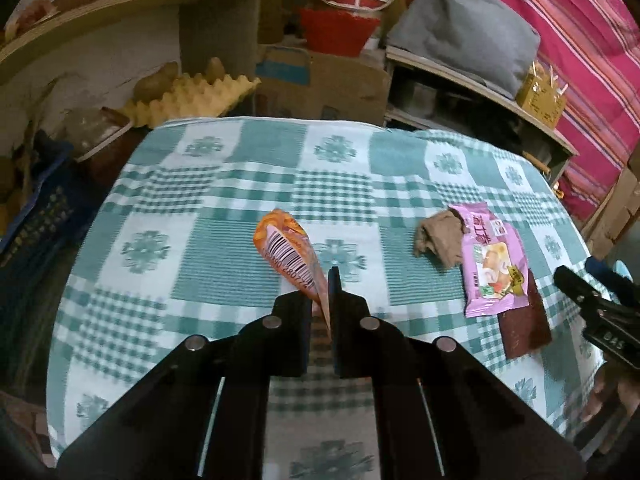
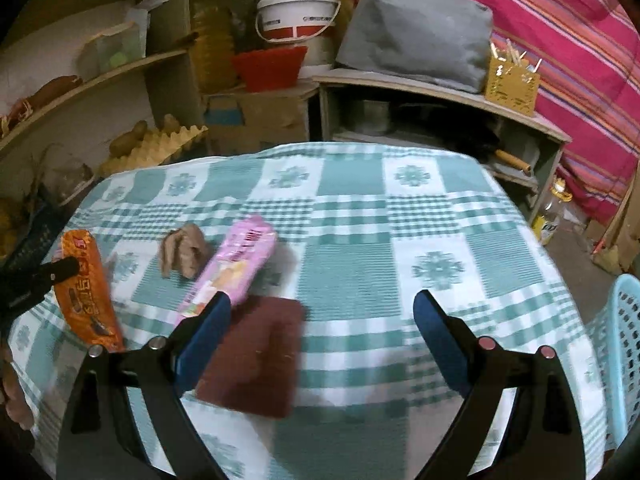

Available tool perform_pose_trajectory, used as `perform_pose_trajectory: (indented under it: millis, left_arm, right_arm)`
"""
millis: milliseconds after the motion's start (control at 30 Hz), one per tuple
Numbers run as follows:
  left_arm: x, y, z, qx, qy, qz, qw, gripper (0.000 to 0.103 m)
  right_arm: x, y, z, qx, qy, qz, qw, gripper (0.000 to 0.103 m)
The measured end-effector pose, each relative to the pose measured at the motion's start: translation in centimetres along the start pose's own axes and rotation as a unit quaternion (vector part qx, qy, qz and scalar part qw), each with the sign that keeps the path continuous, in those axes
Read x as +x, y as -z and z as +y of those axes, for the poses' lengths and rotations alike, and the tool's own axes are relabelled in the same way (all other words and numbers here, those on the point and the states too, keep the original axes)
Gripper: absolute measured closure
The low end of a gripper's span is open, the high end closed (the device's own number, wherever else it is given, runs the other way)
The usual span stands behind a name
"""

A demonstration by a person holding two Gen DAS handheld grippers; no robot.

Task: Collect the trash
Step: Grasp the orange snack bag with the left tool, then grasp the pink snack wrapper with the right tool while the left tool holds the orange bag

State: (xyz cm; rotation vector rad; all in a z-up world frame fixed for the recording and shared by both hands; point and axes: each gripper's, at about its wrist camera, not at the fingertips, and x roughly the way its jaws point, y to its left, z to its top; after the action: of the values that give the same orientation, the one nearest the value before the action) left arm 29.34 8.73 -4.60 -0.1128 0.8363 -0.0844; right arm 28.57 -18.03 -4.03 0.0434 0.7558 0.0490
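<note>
Left wrist: left gripper (image 1: 320,288) clamped on orange wrapper (image 1: 286,254) tail, 12 o'clock | light, crinkly, slippery film | right gripper (image 2: 322,306) apart, pink wrapper (image 2: 236,268) at 10 o'clock: pinch an edge.

Orange wrapper (image 1: 287,254) raised, pinched; pink wrapper (image 1: 491,265) (overlapping brown card (image 1: 526,322)) beside crumpled paper (image 1: 438,237).

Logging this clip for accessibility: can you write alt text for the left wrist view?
The left gripper is shut on an orange snack wrapper above a green checked tablecloth. To its right lie a crumpled brown scrap, a pink wrapper and a dark red card.
</note>
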Motion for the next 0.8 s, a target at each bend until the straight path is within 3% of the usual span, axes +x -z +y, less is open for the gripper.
perform_pose_trajectory:
  millis: [300, 367, 500, 700, 800]
  left_arm:
    - [0.9, 0.3, 1.6, -0.014, -0.003, 0.012, 0.9998, 0.097]
    - [0.8, 0.3, 1.5, -0.011, -0.001, 0.01, 0.9999, 0.097]
    - [0.7, 0.1, 1.3, -0.007, 0.002, 0.007, 1.0, 0.097]
    - [0.1, -0.3, 1.3, -0.015, 0.008, -0.004, 0.9998, 0.097]
    - [-0.3, -0.4, 0.8, -0.015, 0.008, -0.009, 0.9998, 0.097]
  right_arm:
    - [3.9, -0.6, 4.3, -0.018, 0.007, 0.037, 0.999, 0.015]
    - [4.6, -0.5, 4.4, -0.017, 0.002, 0.051, 0.999, 0.031]
    - [5.3, -0.4, 4.7, -0.029, 0.003, 0.062, 0.998, 0.045]
    - [4.5, -1.0, 3.3, -0.032, 0.004, 0.046, 0.998, 0.093]
    - [3.9, -1.3, 2.3, -0.025, -0.005, 0.041, 0.999, 0.099]
